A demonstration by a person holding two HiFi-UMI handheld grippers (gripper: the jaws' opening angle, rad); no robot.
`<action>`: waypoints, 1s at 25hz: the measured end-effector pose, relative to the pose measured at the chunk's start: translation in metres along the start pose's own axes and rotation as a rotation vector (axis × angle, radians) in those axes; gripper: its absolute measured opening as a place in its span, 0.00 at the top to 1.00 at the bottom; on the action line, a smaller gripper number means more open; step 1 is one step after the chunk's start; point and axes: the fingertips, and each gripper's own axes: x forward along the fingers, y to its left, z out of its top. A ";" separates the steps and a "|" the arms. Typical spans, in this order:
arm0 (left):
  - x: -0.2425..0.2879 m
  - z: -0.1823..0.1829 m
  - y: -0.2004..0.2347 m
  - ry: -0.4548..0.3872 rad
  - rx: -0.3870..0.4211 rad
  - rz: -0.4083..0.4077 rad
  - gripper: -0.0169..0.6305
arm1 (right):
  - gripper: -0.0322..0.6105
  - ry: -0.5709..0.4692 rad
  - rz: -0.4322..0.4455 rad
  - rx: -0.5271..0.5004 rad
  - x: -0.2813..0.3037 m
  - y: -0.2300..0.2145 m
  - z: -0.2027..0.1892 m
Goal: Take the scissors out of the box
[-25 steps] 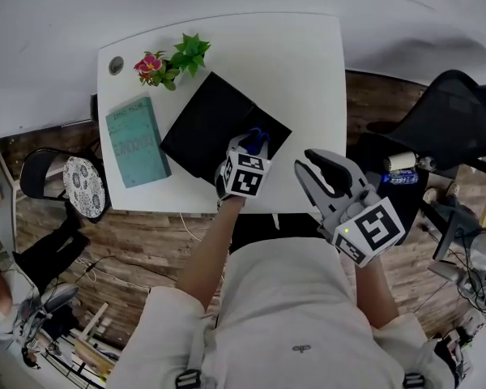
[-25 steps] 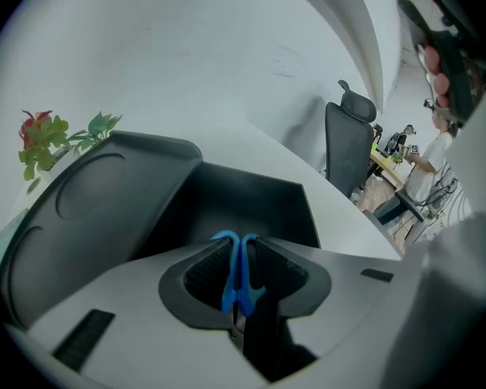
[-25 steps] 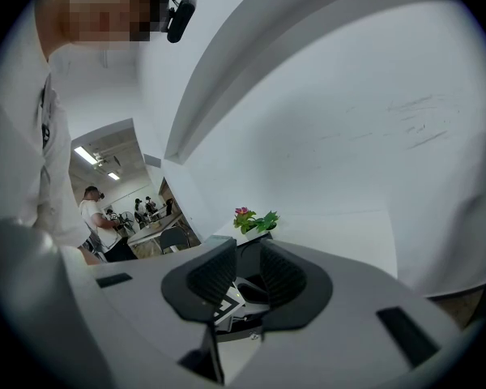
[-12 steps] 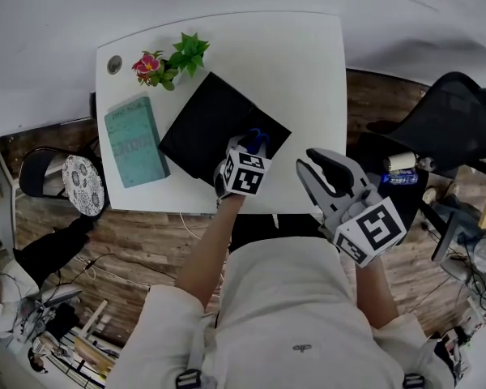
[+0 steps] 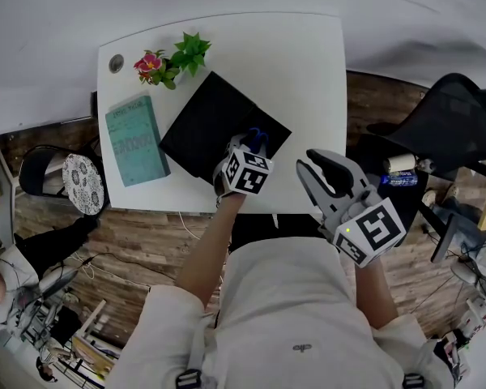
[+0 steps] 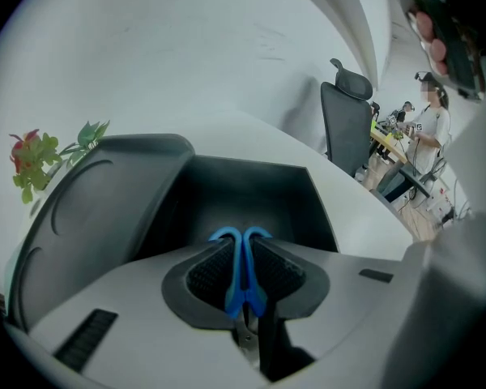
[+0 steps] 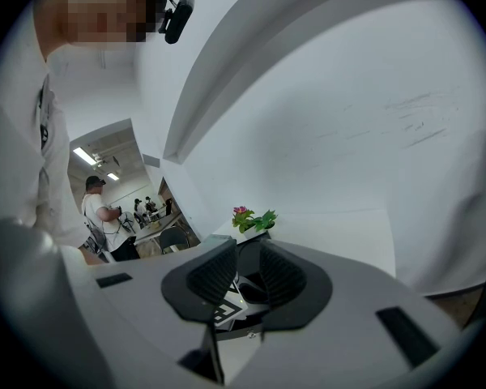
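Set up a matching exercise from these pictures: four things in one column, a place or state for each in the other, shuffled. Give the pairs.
Column one:
1. scissors
2. right gripper
3. book
4. flowers

Column two:
a. teal, lying flat beside the black box
b. jaws apart, nothing between them
c. at the far left corner of the table
d. blue handles clamped in the left gripper

Pairs: 1-d, 2-b, 3-a, 4-c.
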 end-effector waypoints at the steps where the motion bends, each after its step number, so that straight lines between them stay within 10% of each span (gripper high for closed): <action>1: 0.000 0.000 0.000 0.002 0.005 -0.001 0.83 | 0.83 0.000 0.000 -0.001 0.000 0.000 0.000; 25: -0.052 0.020 0.002 -0.098 0.001 0.071 0.84 | 0.83 -0.048 0.031 -0.052 -0.025 0.022 0.006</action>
